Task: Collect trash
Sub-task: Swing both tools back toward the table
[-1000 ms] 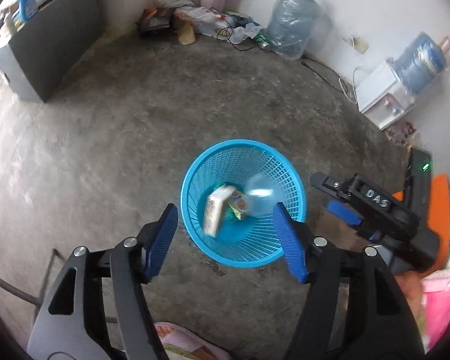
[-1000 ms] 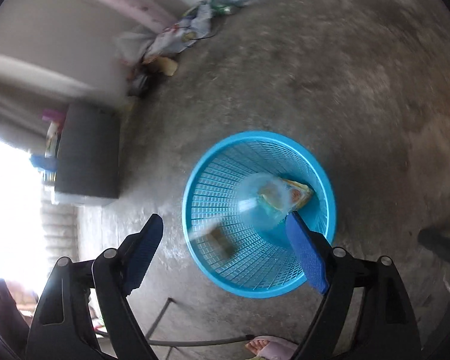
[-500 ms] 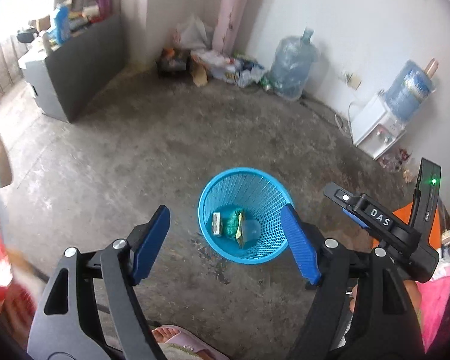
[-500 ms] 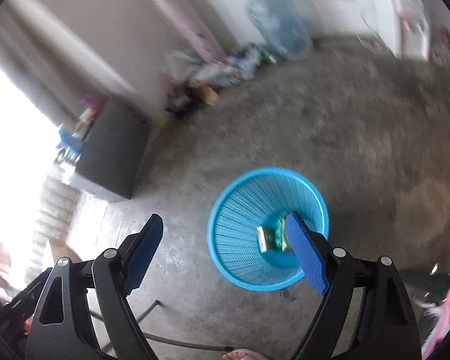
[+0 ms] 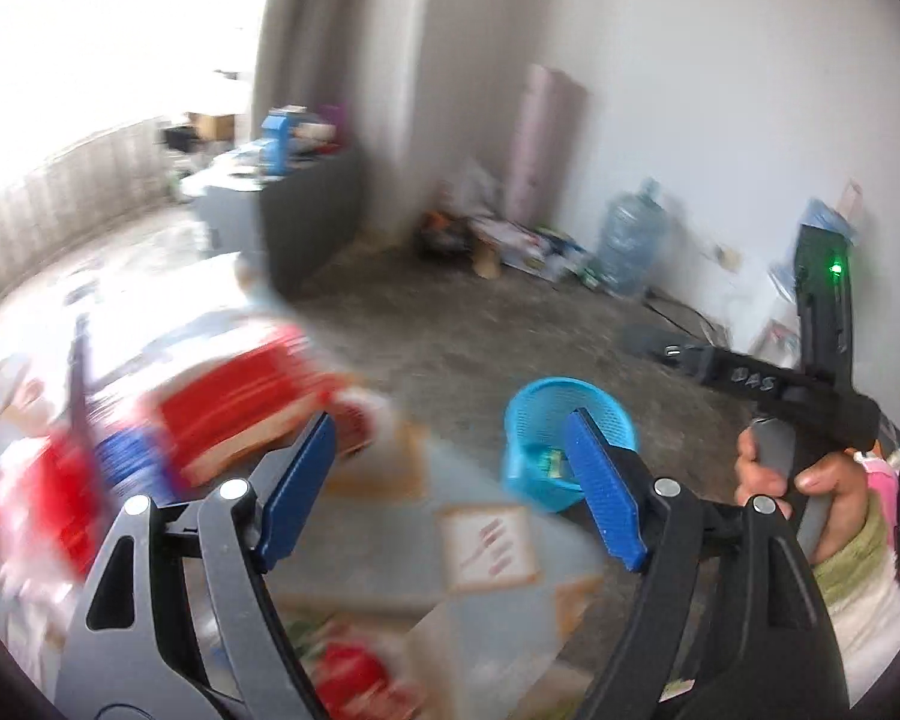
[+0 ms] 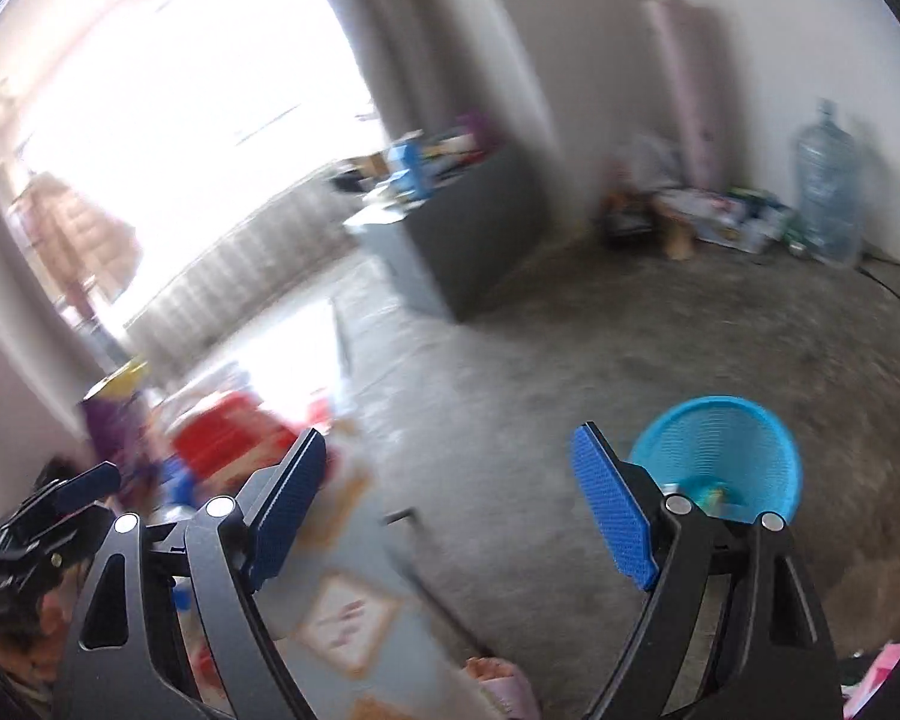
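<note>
Beyond both empty grippers' open jaws — blue basket (image 6: 720, 450) on floor

Both wrist cams look fwd-down over the floor, sharing the blue basket (image 5: 570, 420) (image 6: 726, 450) & far wall.

The right hand-held gripper (image 6: 450, 510) stands open and empty; the blue basket (image 6: 720, 450) sits on the floor (image 6: 570, 348) beside its right finger.

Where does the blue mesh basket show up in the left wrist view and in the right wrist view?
Left wrist: blue mesh basket right of centre, partly behind the right-hand fingertip.
Right wrist: lower right, just beyond the right-hand fingertip.
Shared landmark: the large water jug by the far wall.
</note>
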A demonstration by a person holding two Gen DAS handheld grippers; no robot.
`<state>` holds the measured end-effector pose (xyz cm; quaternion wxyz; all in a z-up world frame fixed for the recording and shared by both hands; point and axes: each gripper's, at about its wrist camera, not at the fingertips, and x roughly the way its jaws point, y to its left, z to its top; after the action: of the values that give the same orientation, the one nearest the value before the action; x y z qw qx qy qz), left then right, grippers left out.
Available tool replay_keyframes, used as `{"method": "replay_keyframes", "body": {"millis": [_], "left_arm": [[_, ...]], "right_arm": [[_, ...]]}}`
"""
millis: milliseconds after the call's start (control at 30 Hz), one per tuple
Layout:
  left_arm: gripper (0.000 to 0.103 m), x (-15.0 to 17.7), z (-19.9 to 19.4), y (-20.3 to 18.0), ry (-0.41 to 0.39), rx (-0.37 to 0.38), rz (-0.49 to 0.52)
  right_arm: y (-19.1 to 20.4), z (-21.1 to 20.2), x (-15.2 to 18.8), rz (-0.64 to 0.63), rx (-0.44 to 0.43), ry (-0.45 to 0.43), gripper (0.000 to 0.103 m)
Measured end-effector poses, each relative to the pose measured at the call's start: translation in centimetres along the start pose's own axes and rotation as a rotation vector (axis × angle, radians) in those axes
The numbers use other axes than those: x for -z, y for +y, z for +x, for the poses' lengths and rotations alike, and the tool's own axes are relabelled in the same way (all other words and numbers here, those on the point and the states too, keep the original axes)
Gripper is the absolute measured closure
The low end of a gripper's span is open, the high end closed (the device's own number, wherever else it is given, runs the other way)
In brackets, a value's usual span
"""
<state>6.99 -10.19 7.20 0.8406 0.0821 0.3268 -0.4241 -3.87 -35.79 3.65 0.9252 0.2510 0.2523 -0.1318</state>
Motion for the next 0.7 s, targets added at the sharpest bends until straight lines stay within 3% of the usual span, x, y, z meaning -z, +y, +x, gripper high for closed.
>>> {"method": "replay_keyframes", "body": {"millis": [167,300,400,500,700], "left_arm": [[0.029,4.9,-7.1,7.9,-0.094,-0.224,-0.141],[0.029,8.5,-10.5,14.1,-0.122,-0.372,-0.301],[0.029,10.1,-11.7,17.7,-0.142,-0.401,-0.401],[0.036,10.7,-11.9,20.4,-0.165,-0.406,-0.454],[0.051,10.5,-8.8,25.8,-0.106,-0.396,-0.522]], "right_arm": [[7.4,-0.1,2.0,-0.138,-0.142,0.042,0.023],[14.0,0.9,3.0,-0.236,-0.279,0.098,0.033],[19.3,2.2,3.9,-0.302,-0.374,0.142,0.04],[23.8,3.7,5.4,-0.362,-0.442,0.195,0.047],[30.3,8.2,7.8,-0.425,-0.416,0.32,0.058]]}}
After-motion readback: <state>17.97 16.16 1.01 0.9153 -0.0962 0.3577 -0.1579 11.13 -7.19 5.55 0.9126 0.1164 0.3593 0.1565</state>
